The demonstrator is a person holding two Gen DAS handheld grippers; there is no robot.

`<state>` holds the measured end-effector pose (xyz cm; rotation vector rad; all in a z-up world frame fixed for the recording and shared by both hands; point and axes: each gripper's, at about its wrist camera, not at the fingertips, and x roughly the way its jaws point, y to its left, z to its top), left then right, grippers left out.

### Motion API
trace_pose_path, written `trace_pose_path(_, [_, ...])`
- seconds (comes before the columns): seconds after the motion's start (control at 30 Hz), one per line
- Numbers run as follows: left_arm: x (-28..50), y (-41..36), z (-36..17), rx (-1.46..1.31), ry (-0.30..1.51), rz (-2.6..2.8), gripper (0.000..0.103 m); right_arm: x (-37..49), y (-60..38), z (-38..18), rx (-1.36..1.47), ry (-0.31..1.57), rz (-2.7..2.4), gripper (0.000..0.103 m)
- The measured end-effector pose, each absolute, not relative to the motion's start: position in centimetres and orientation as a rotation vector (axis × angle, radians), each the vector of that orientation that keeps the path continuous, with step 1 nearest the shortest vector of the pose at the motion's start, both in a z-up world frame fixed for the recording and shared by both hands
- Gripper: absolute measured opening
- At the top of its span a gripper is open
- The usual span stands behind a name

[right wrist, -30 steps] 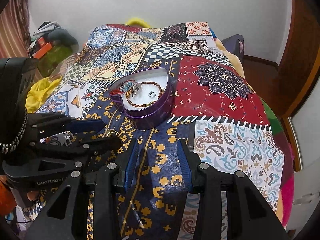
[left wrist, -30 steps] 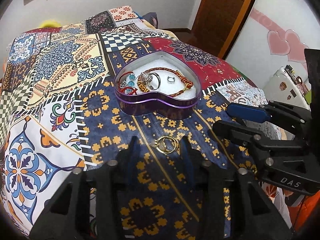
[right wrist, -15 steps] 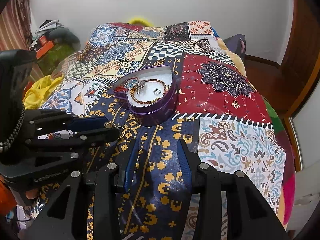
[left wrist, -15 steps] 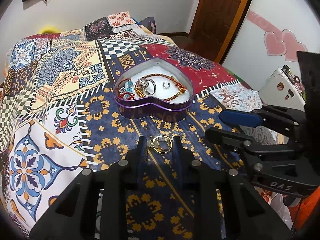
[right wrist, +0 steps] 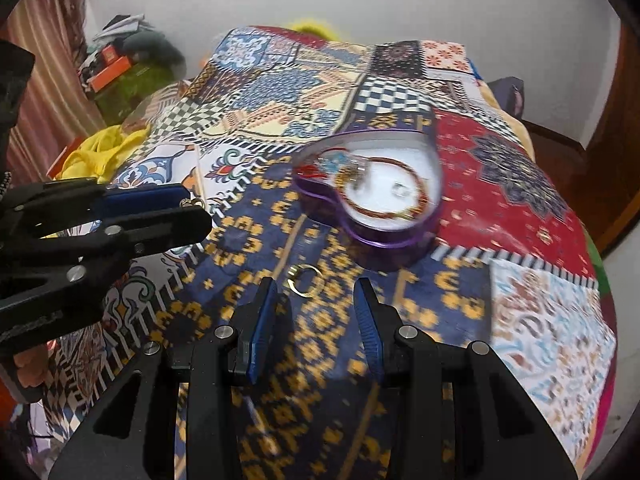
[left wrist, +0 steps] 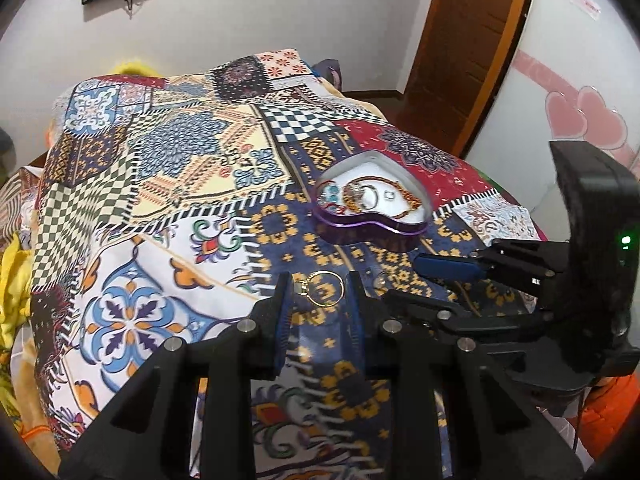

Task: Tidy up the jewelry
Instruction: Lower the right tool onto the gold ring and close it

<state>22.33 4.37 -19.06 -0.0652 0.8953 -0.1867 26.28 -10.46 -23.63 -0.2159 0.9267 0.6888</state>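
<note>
A purple heart-shaped tin [left wrist: 362, 231] [right wrist: 384, 236] lies on the patchwork bedspread and holds bracelets and rings [left wrist: 366, 196]. My left gripper [left wrist: 320, 292] is shut on a gold hoop earring [left wrist: 325, 288] and holds it above the bedspread; the earring's clasp shows at its fingertips in the right wrist view [right wrist: 194, 202]. A second gold hoop earring [right wrist: 306, 280] lies on the blue part of the bedspread, just ahead of my open, empty right gripper [right wrist: 316, 300]. The right gripper also shows at the right of the left wrist view [left wrist: 404, 280].
The patchwork bedspread [left wrist: 168, 184] covers the whole bed. A yellow cloth [right wrist: 96, 152] and clutter lie off the bed's left side. A wooden door [left wrist: 464, 40] stands at the back right. The bed's edge falls away on the right [right wrist: 596, 280].
My left gripper closed on one gold earring and lifted it off the bedspread. My right gripper moved forward and down toward the other earring.
</note>
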Motion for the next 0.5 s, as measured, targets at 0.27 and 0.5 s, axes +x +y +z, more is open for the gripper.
trace_pose_path(0.27, [21.9,5.5,-19.5,-0.088,0.891,-0.186,0.025,26.3,-9.0,-24.4,-0.282,0.913,0.686,0.034])
trace_pose_path(0.5, [21.8,5.2,-19.3,-0.095,0.886,-0.190,0.025,26.6,-9.2,-24.5,-0.272,0.920,0.688,0.014])
